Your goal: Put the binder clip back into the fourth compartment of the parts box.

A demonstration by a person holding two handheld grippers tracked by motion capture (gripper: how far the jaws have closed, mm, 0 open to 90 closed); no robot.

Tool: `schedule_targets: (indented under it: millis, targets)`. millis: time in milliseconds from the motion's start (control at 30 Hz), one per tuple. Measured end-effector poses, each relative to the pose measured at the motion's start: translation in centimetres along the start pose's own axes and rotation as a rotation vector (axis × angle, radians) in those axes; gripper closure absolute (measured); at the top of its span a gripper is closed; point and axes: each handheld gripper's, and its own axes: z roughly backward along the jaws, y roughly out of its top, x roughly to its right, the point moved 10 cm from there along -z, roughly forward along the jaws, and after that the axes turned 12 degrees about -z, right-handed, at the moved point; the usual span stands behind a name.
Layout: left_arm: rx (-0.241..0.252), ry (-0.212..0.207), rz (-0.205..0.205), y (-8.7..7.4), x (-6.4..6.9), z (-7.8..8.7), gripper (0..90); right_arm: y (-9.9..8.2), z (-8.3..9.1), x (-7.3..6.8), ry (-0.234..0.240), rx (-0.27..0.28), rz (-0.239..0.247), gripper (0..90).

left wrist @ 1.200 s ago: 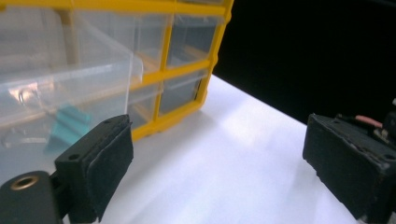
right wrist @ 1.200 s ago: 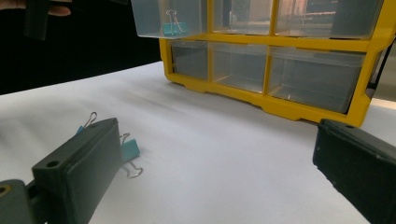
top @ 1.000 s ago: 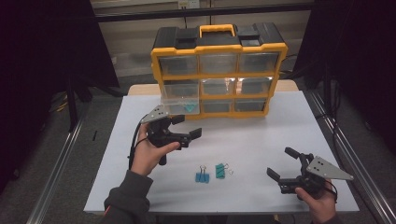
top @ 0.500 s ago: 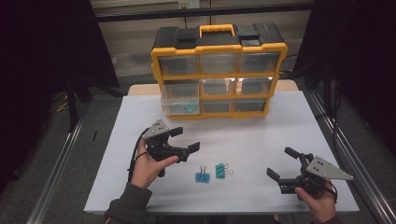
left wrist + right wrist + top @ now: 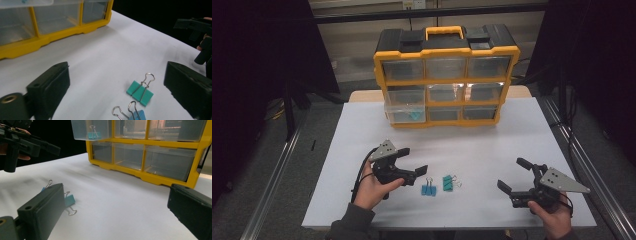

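Note:
Two binder clips lie on the white table (image 5: 472, 150), a blue one (image 5: 428, 190) and a teal one (image 5: 447, 183). My left gripper (image 5: 414, 160) is open just left of them, slightly above the table. In the left gripper view the teal clip (image 5: 140, 90) and the blue clip (image 5: 138, 115) lie between the wide jaws of that gripper (image 5: 117, 75). My right gripper (image 5: 510, 173) stands open at the front right with nothing in it. Its own view (image 5: 116, 200) shows the teal clip (image 5: 70, 200) beside its left jaw.
A yellow and black drawer organiser (image 5: 446, 75) stands at the back of the table. Its middle-left clear drawer (image 5: 404, 111) is pulled out and holds a teal clip (image 5: 414, 116). The left gripper (image 5: 30, 143) appears at the top left of the right gripper view.
My left gripper has come back from near the open drawer toward the front, down to the two clips. The right gripper has stayed put.

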Motion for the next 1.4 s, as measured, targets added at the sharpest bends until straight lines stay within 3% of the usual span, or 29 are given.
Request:
schedule_targets:
  millis: [233,400,433,533,667,833,1067,1200,1400]
  targets:
    - [-0.043,-0.009,0.012,-1.0,0.5,-0.4,22.3,0.0,0.0,0.0,-0.001,0.004,-0.001,0.7]
    - [-0.086,-0.081,0.000,-1.9,1.8,-0.8,33.6,0.0,0.0,-0.1,0.000,0.002,-0.001,0.8]
    - [-0.086,-0.081,0.000,-1.9,1.8,-0.8,34.3,0.0,0.0,-0.1,-0.001,0.003,0.000,0.8]
    - [-0.145,-0.105,-0.016,-2.9,2.3,-1.1,43.6,0.1,0.0,-0.1,0.001,0.002,-0.002,0.8]
    - [-0.171,-0.146,-0.002,-3.7,2.9,-1.5,50.7,0.1,0.0,-0.1,0.001,0.003,-0.002,0.8]
    - [-0.204,-0.158,-0.006,-4.4,3.1,-1.9,59.6,0.0,0.0,-0.1,0.002,0.002,0.005,0.8]
    - [-0.202,-0.179,0.004,-4.6,3.4,-2.2,67.9,0.0,0.0,-0.1,0.003,-0.001,0.008,0.8]
    - [-0.234,-0.186,-0.010,-5.1,3.5,-2.4,73.2,0.1,0.0,-0.1,0.001,0.002,0.005,0.8]
    - [-0.228,-0.197,0.030,-5.2,3.5,-2.3,77.7,0.1,0.0,-0.1,0.001,0.002,0.004,0.8]
